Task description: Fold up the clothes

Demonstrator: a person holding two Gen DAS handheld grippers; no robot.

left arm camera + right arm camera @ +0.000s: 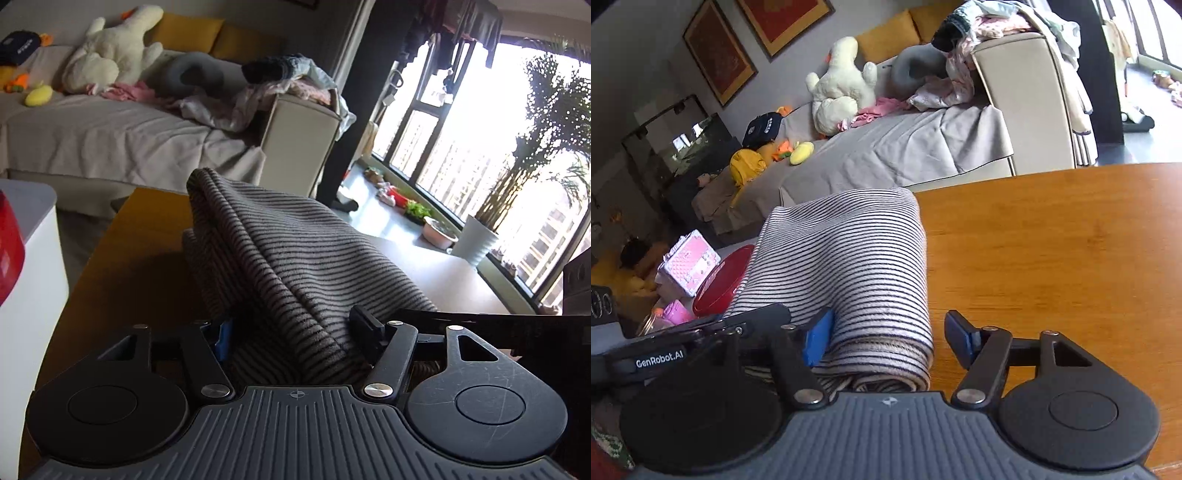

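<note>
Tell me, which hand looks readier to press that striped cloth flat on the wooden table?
Probably right: its gripper straddles the striped knit cloth lying on the orange wooden table; left gripper's end is bunched up.

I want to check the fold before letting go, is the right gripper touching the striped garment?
Touching. In the right wrist view the right gripper has its blue left finger pad pressed against the striped garment; a gap separates the other finger from it.

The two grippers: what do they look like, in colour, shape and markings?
Both the left gripper and the right gripper are black, with a ribbed grey base, two round discs and silver pivot pins. Blue pads line the fingers. White "GenRobot.AI" lettering shows in the right wrist view.
</note>
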